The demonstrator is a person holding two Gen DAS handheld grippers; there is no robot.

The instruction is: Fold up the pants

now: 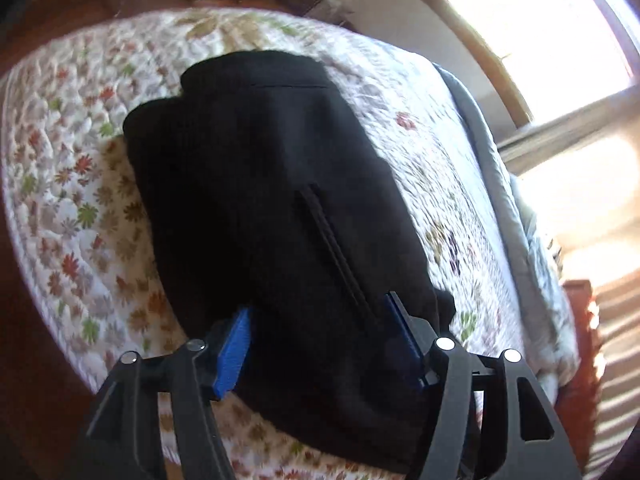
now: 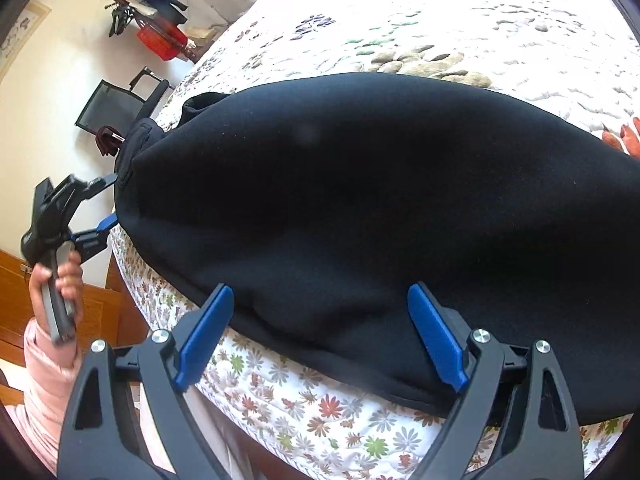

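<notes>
The black pants (image 1: 256, 208) lie folded in a thick pile on the flowered quilt (image 1: 72, 184), a pocket seam running along their top. My left gripper (image 1: 320, 340) is open, its blue pads (image 1: 234, 350) either side of the pile's near end, not clamped. In the right wrist view the pants (image 2: 360, 208) spread wide across the bed. My right gripper (image 2: 320, 336) is open at their near edge, with its blue pads (image 2: 436, 344) just above the cloth. The left gripper (image 2: 100, 208) shows at the pants' left end, held by a hand.
The quilted bed (image 2: 440, 12) has its front edge (image 2: 312, 412) just under my right gripper. A grey bed border (image 1: 492, 168) and bright windows (image 1: 532, 36) are to the right. A coat rack (image 2: 148, 20), a black chair (image 2: 116, 104) and wooden furniture (image 2: 16, 288) stand by the wall.
</notes>
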